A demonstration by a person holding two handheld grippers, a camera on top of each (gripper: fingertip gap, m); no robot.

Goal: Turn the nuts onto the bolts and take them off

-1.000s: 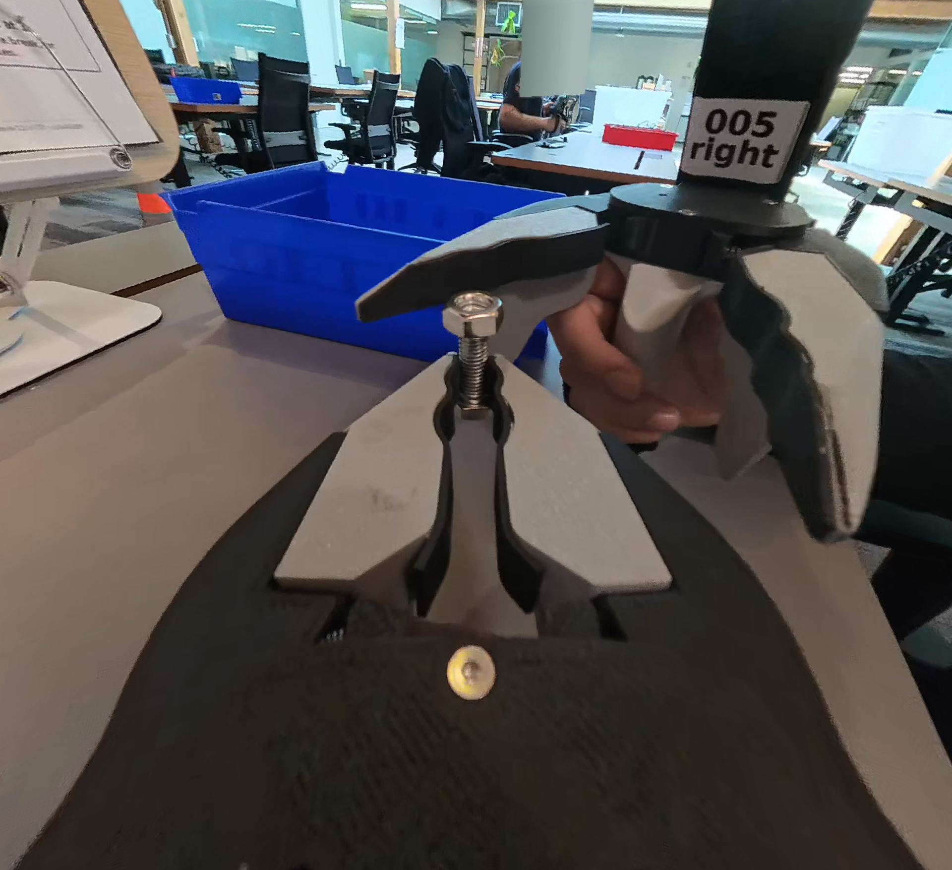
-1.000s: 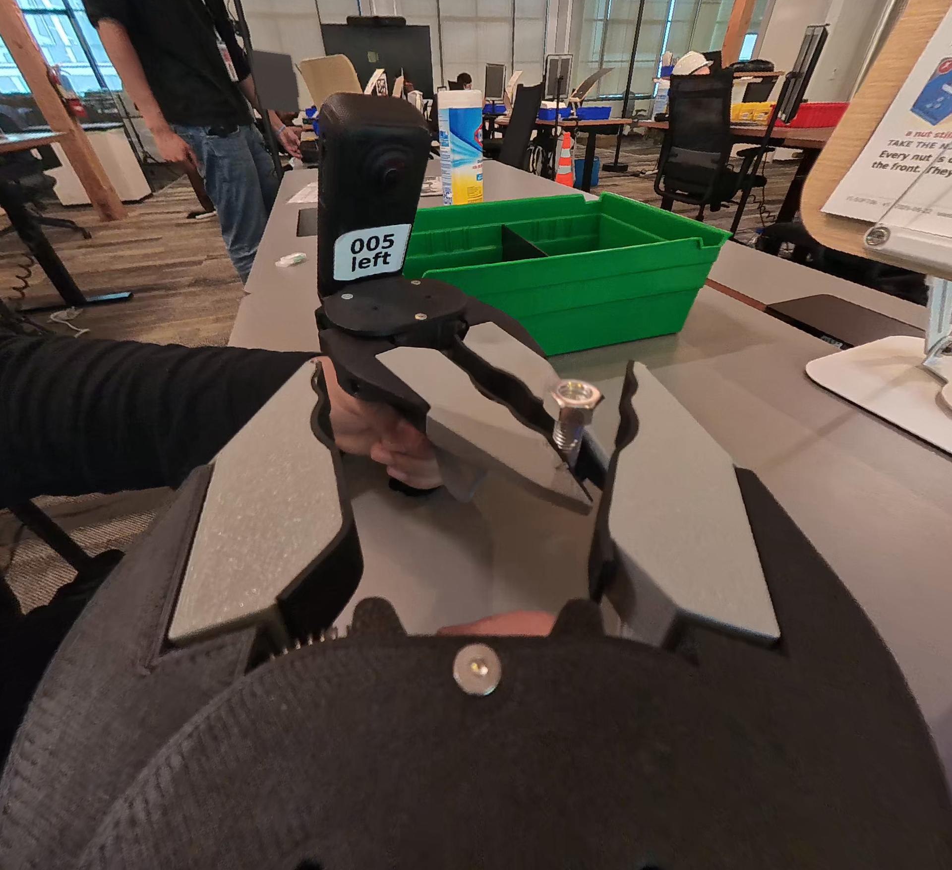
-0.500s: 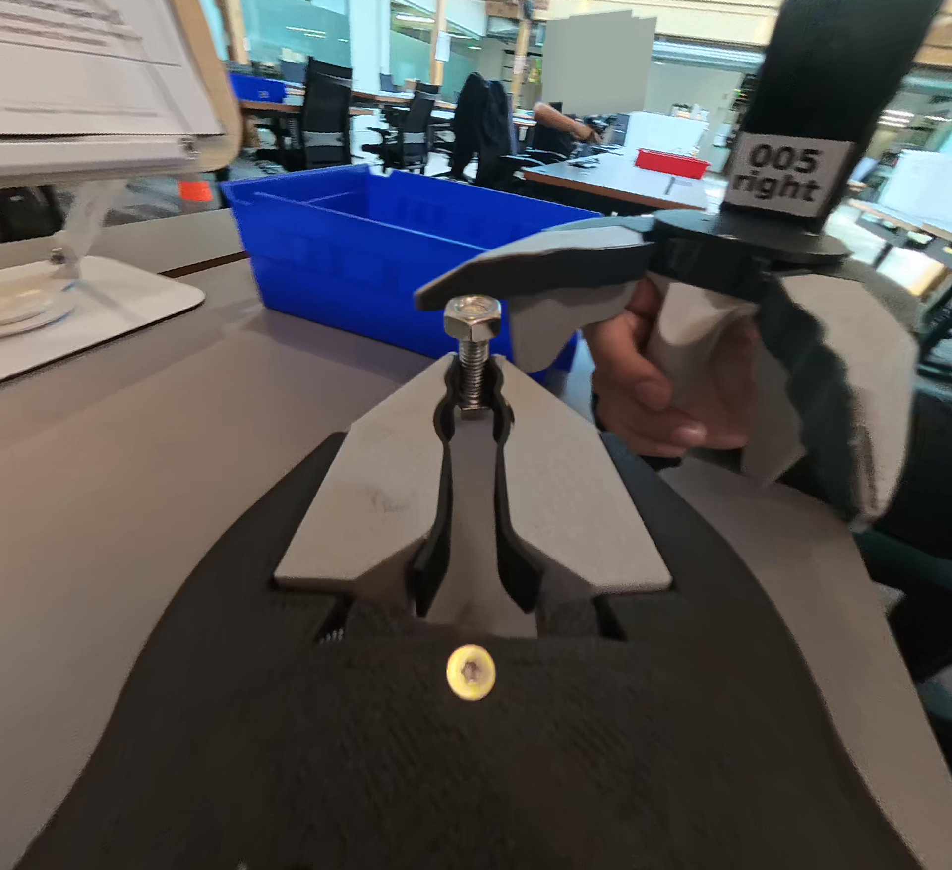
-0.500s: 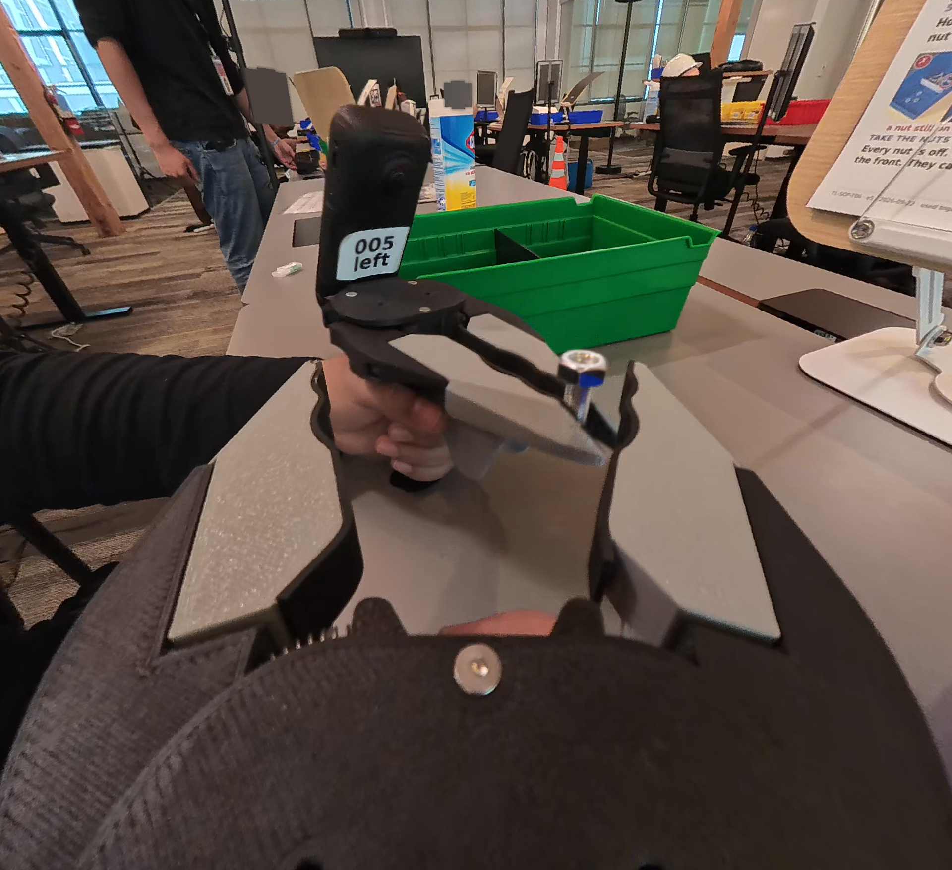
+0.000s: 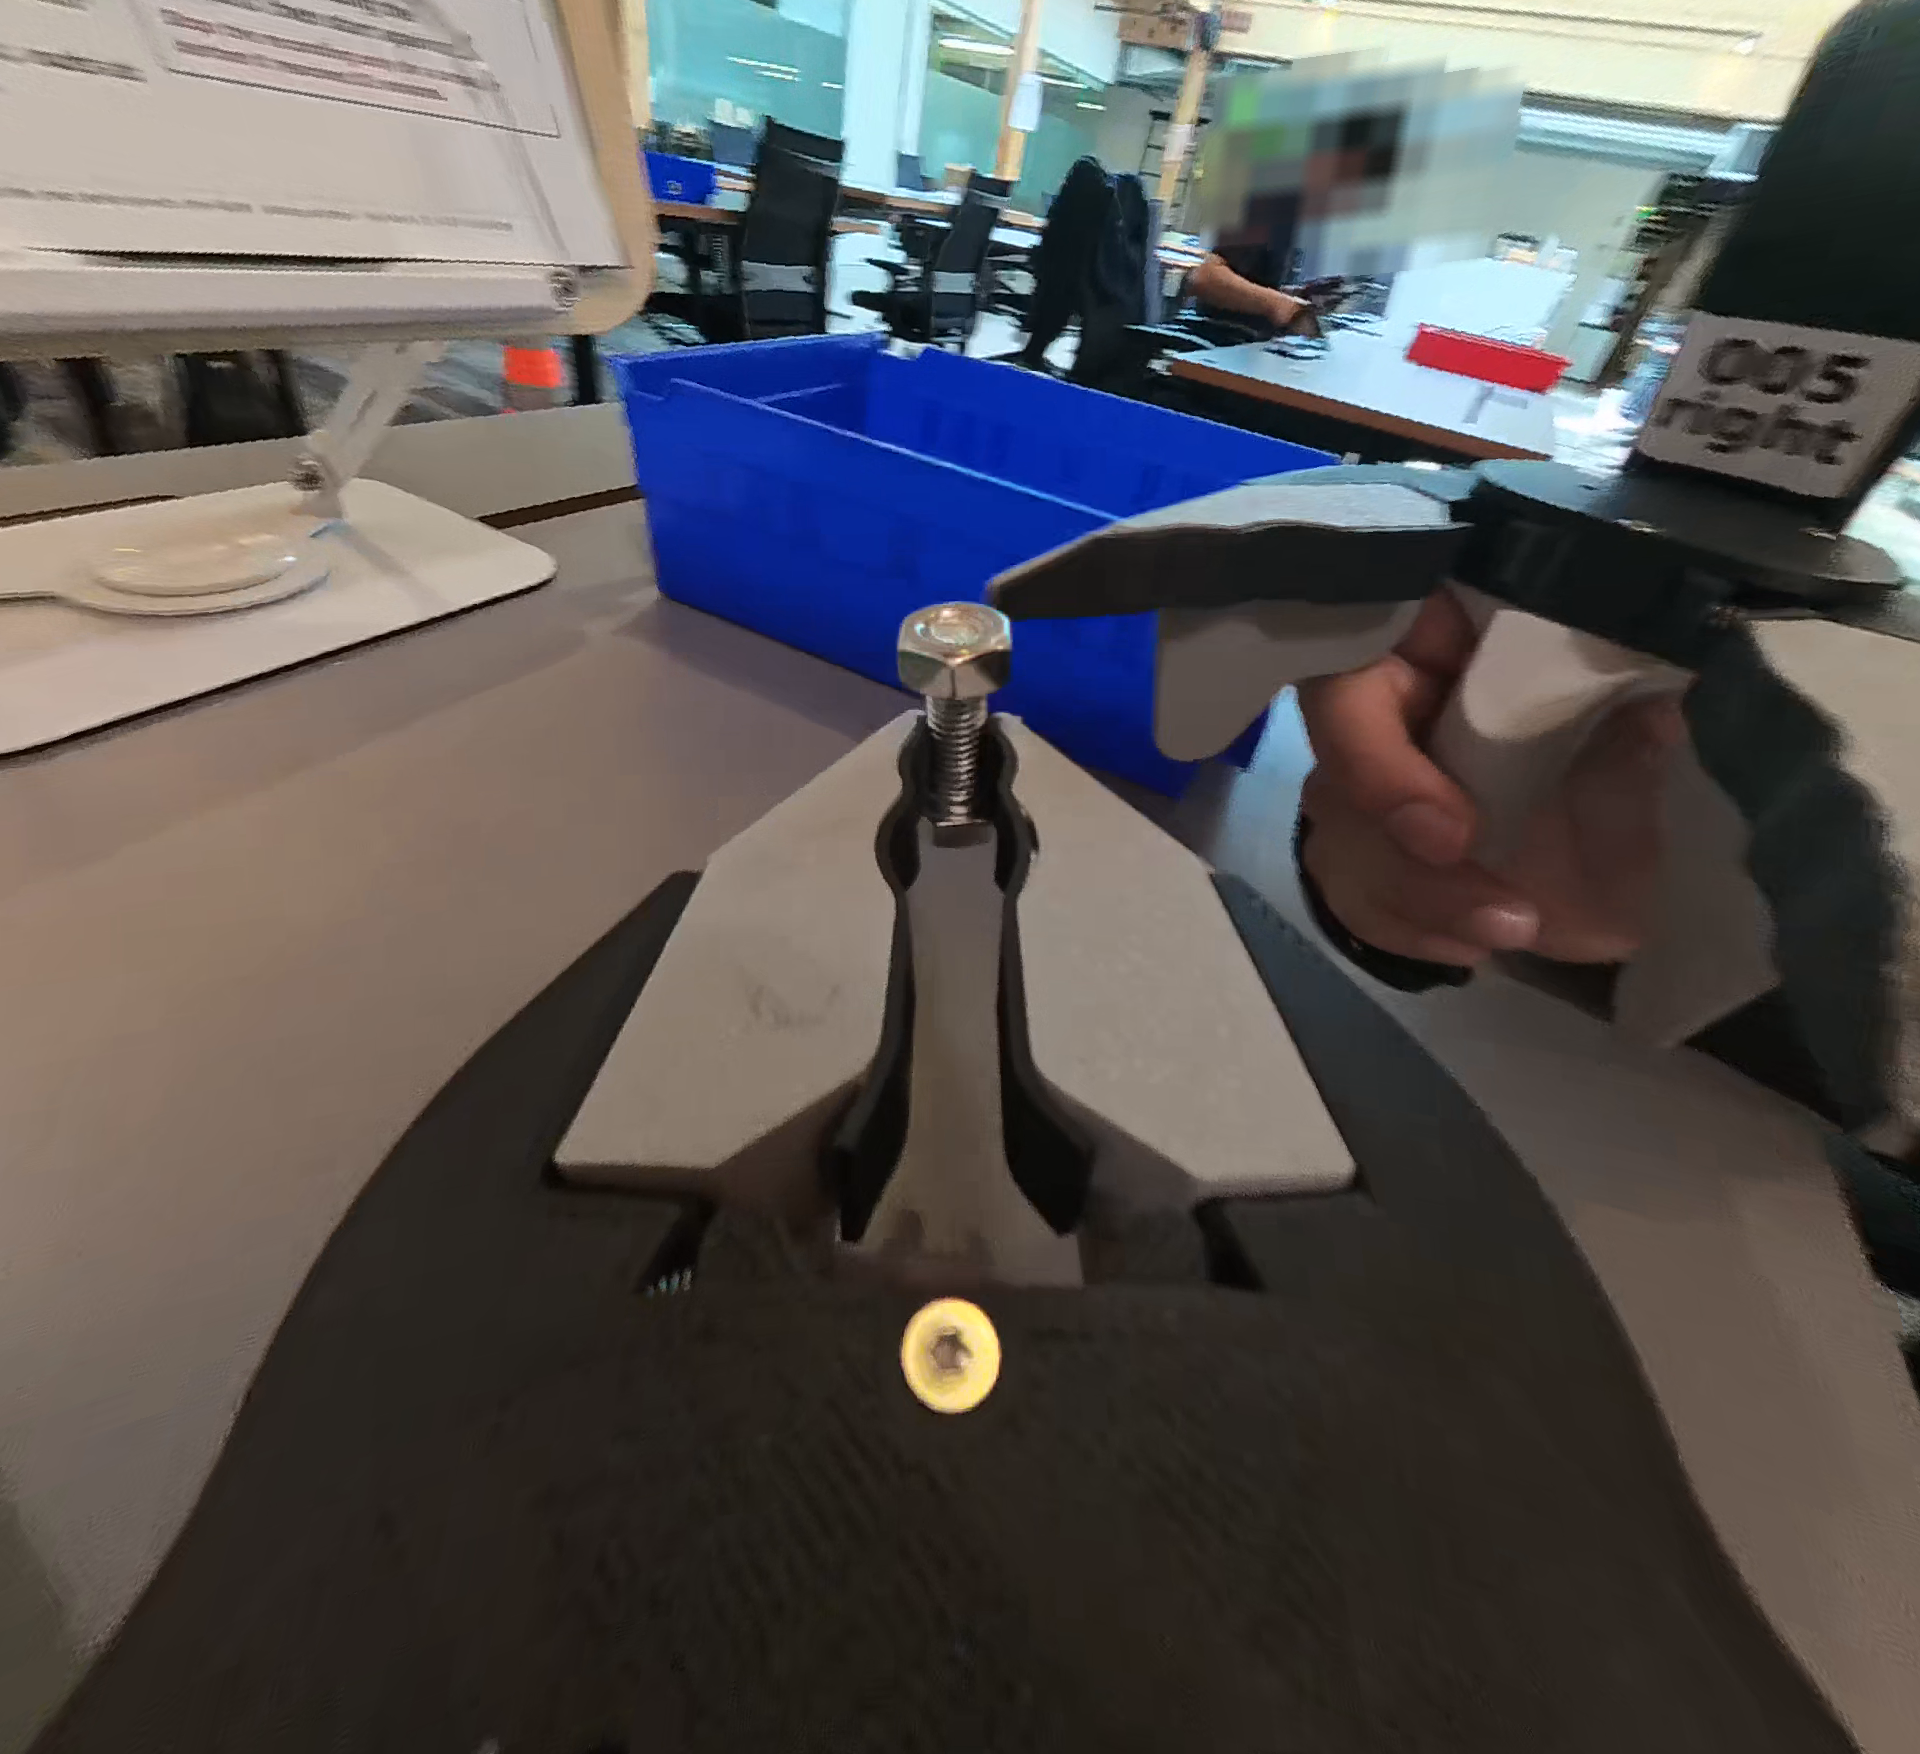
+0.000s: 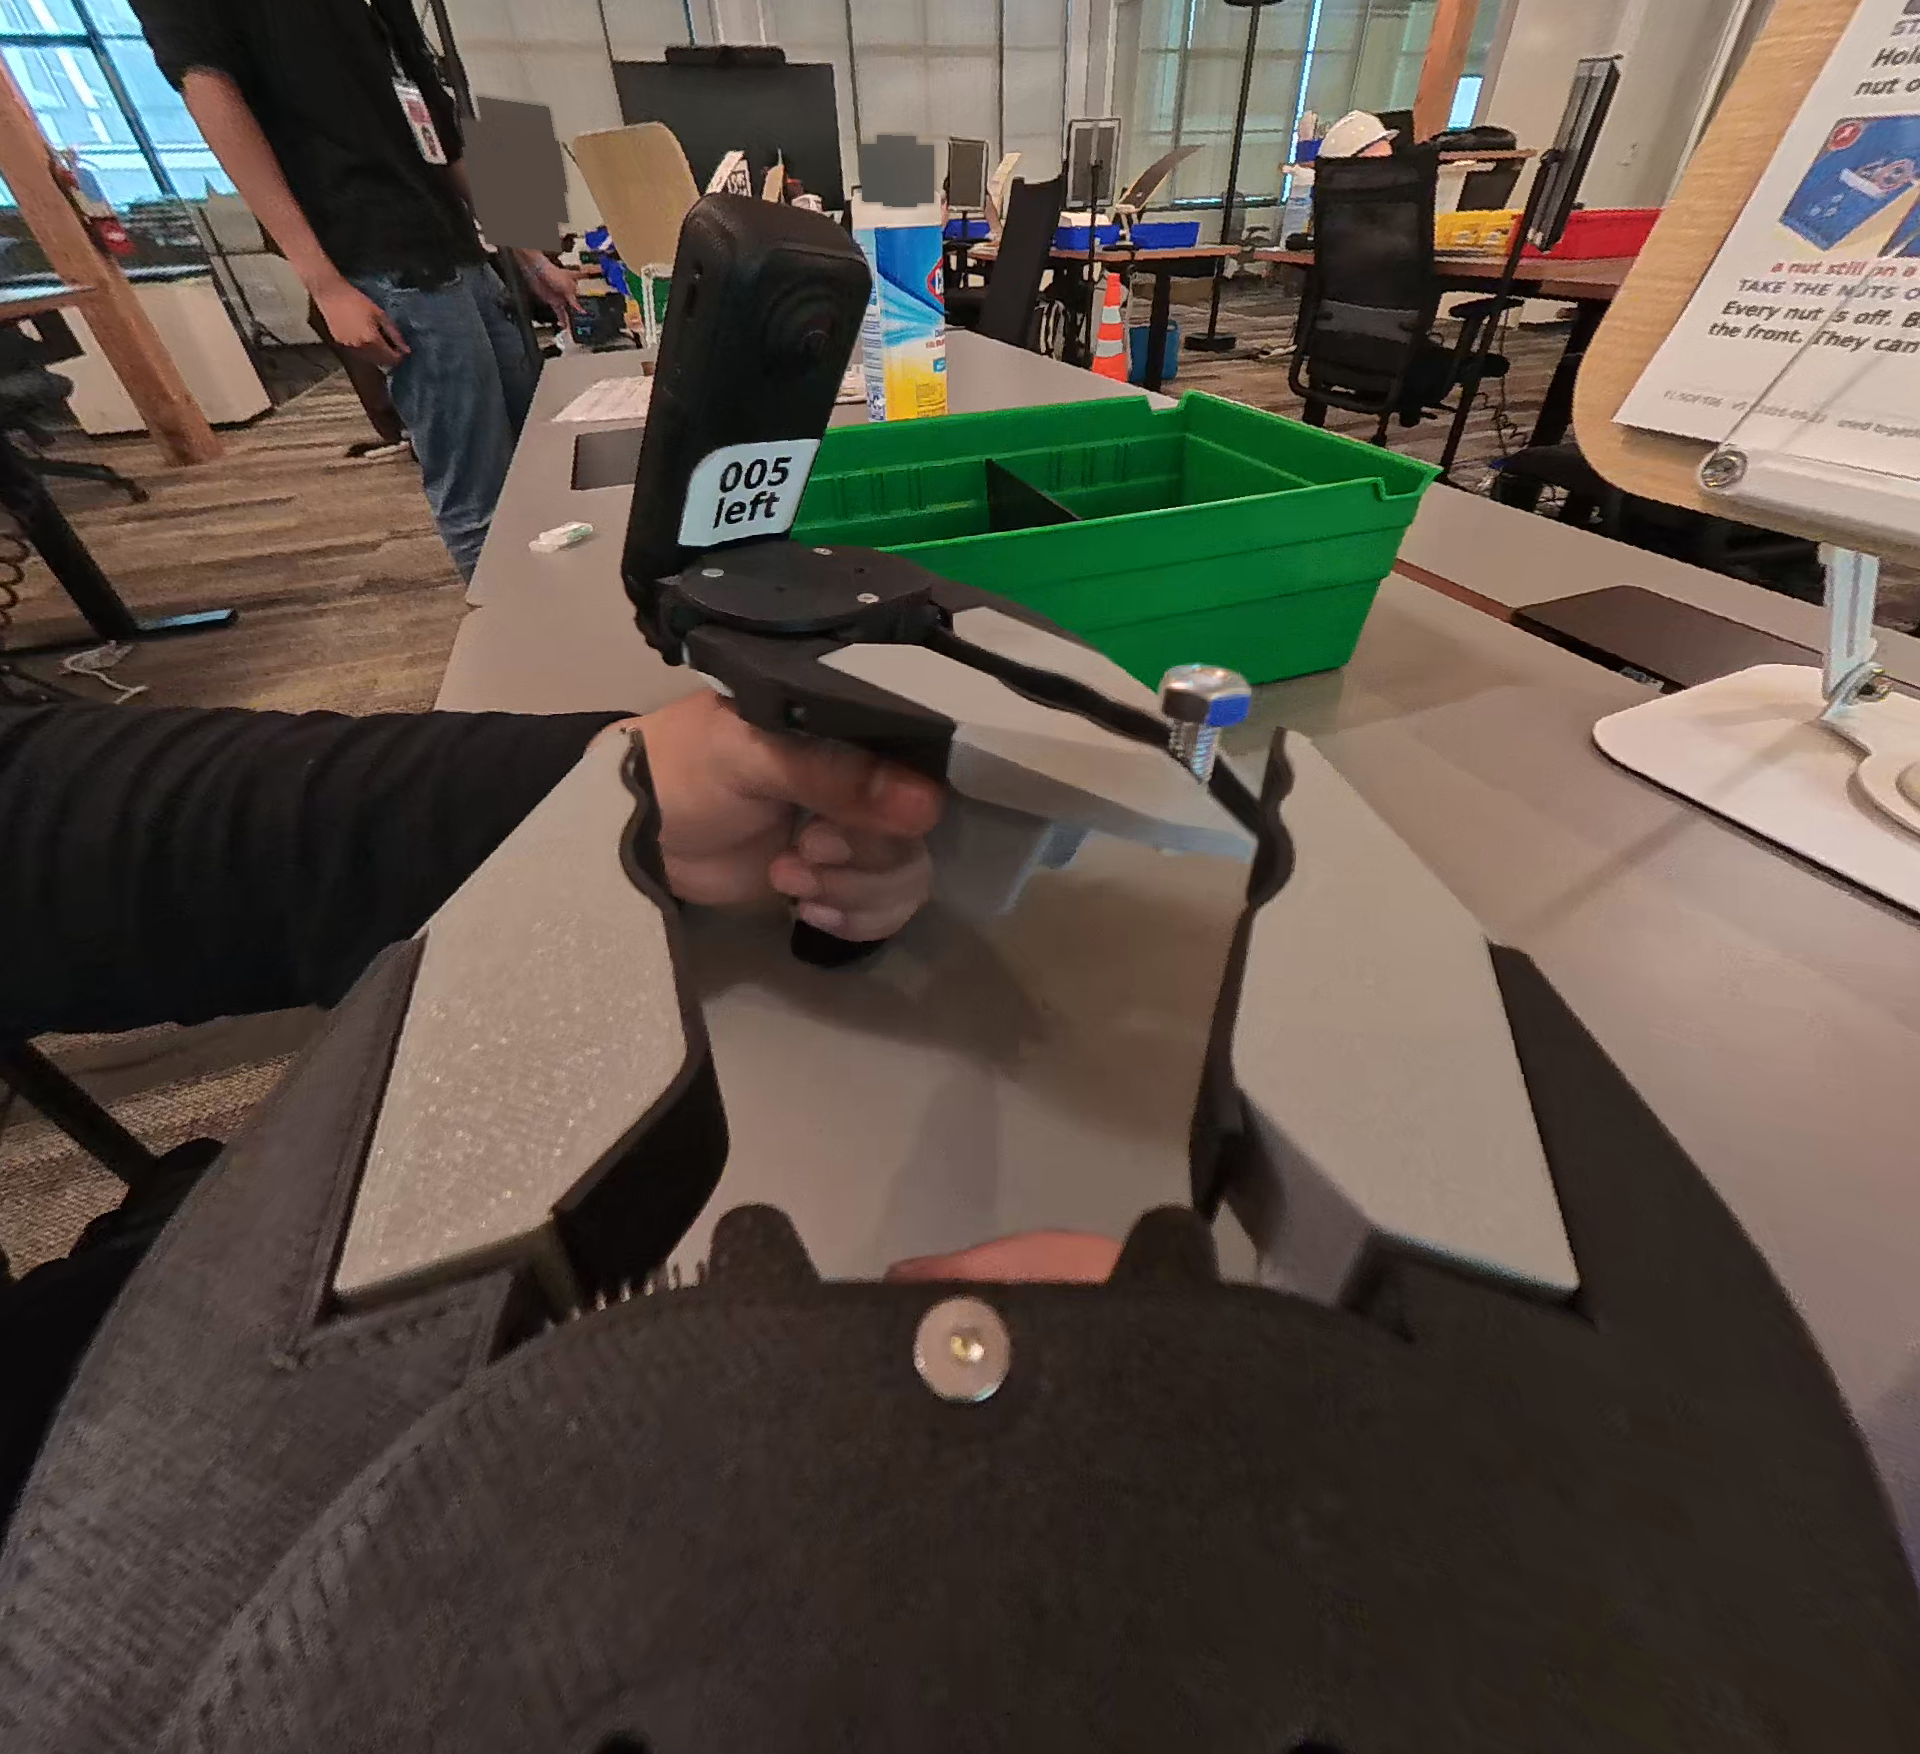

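Steel bolt stands upright, threads clenched between the left gripper tips, its hex top just beside the near finger of the right gripper, whose jaws are spread wide and hold nothing. Whether that hex top is a nut or the bolt's head, I cannot tell. Blue bin sits far behind, green bin far left. Judging by this, 1 turning step is pending; the task looks far from finished
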